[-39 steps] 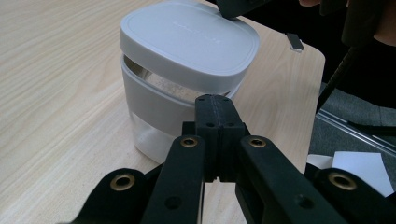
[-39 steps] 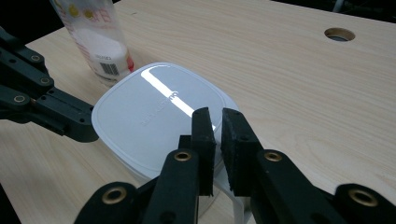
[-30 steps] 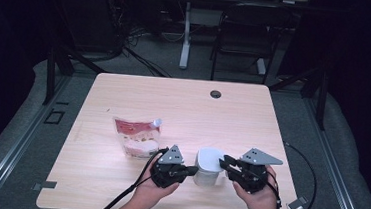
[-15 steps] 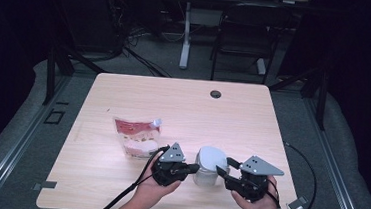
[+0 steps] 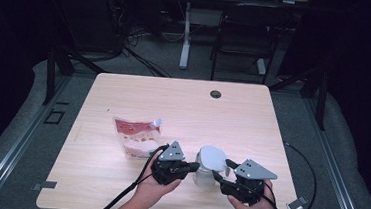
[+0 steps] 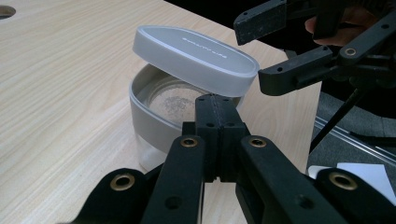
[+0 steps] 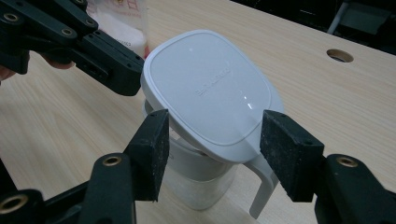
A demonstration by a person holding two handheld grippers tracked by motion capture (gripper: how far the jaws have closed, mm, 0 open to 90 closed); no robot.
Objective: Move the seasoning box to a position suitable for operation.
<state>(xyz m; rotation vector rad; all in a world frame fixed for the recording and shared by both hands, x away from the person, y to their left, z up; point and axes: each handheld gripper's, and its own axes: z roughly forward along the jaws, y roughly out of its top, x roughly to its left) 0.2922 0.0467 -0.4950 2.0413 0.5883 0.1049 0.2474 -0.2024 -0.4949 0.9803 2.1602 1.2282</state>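
Note:
A translucent container (image 5: 203, 176) with a side handle stands near the table's front edge. Its pale rounded lid (image 5: 212, 157) rests tilted on it, raised on one side. My left gripper (image 5: 194, 169) is shut, its tips against the container's near rim (image 6: 149, 116) under the lid (image 6: 191, 51). My right gripper (image 5: 222, 170) is open; its jaws have just been opening. They stand on either side of the lid (image 7: 210, 88) without pressing on it. In the left gripper view the right gripper (image 6: 264, 51) is beyond the lid. A red and white spouted pouch (image 5: 136, 136) lies left of the left gripper.
The light wooden table (image 5: 183, 109) has a round cable hole (image 5: 216, 94) at its far edge. Cables trail from both grippers off the front. A black chair (image 5: 241, 33) and a desk leg (image 5: 185, 34) stand beyond the table.
My right gripper's jaws have spread apart from the lid, and that hand has drawn slightly toward the front edge. The lid now sits tilted. The left gripper has not moved.

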